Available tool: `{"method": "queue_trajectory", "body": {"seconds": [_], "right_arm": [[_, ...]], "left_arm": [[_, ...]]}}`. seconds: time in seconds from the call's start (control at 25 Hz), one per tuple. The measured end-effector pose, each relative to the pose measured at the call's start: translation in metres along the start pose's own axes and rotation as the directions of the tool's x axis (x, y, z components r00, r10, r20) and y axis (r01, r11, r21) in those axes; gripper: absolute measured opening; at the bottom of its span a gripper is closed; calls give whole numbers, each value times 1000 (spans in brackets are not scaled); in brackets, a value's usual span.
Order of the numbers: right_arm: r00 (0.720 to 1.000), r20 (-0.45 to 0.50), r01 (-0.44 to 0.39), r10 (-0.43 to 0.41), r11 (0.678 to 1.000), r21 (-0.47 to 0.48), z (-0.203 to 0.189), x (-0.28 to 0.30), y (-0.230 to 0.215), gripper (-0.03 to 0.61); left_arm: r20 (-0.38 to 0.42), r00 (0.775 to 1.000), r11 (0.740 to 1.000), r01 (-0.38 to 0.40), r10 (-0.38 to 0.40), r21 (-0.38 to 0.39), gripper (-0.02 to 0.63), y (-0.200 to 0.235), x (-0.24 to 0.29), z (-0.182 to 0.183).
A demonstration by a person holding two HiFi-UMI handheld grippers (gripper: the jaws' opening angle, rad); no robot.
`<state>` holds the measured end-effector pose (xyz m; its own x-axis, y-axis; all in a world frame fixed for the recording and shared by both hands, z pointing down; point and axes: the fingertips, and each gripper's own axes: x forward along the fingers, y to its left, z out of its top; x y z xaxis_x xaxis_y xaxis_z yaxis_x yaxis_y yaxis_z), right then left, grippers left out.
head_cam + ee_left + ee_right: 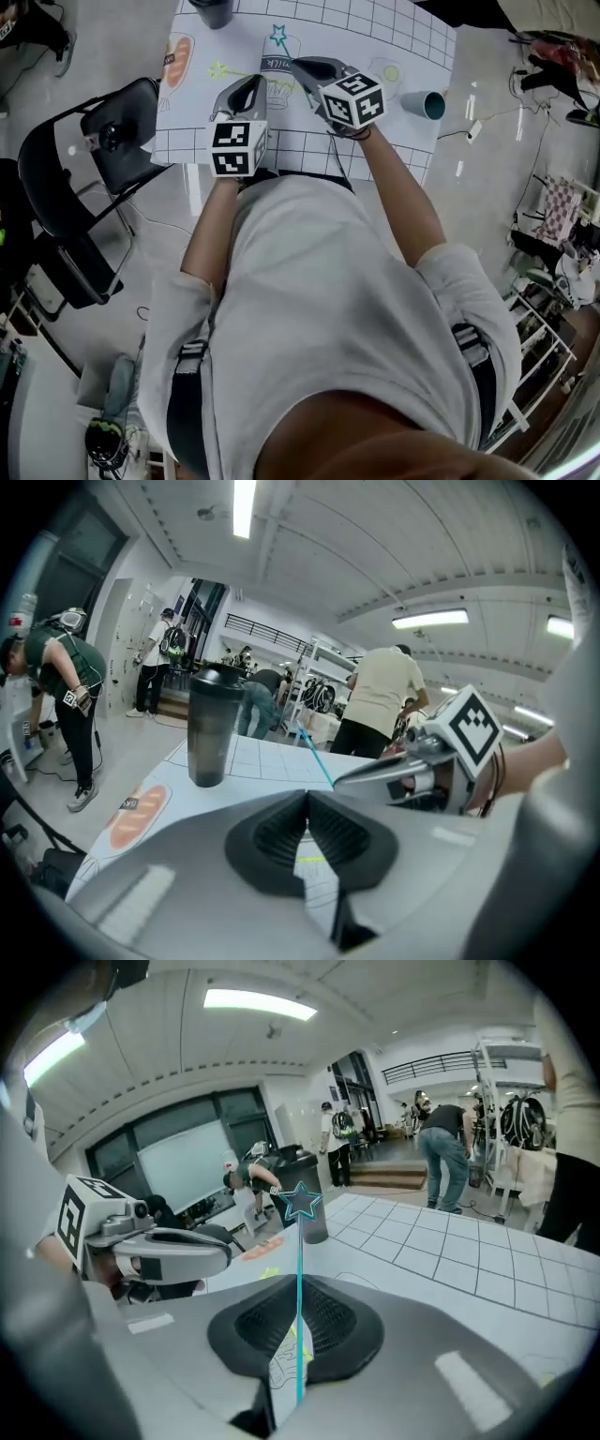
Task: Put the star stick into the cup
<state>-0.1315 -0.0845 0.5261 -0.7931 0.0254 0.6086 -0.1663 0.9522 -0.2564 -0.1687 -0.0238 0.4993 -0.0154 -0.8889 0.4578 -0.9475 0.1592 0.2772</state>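
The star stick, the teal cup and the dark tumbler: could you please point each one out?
star stick (pixel 300 1269), right gripper view, on its thin stem below the star.
teal cup (pixel 420 102), head view, on its side wall.
dark tumbler (pixel 210 733), left gripper view, on the middle of its body.

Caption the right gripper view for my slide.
Right gripper clamps the blue star stick, star outward, above the gridded table.

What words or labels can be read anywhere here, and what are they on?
"milk": handwritten-style lettering on the carton drawing printed on the table mat.
Dark label on the bread picture: too small to read.
Cubes: black-and-white square patterns only, no letters or numbers.
Nothing else is readable in any view.
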Motion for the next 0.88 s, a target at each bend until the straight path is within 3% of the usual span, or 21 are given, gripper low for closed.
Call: {"method": "queue_trajectory", "body": {"seconds": [0.48, 0.88], "right_arm": [[976, 193, 92, -105, 993, 76, 13, -60, -32, 15], [899, 326, 236, -294, 950, 205, 11, -150, -88, 15]], "left_arm": [[9, 998, 994, 63, -64, 86, 3, -50, 33, 31], [-40, 977, 957, 213, -210, 195, 3, -123, 66, 48]]}}
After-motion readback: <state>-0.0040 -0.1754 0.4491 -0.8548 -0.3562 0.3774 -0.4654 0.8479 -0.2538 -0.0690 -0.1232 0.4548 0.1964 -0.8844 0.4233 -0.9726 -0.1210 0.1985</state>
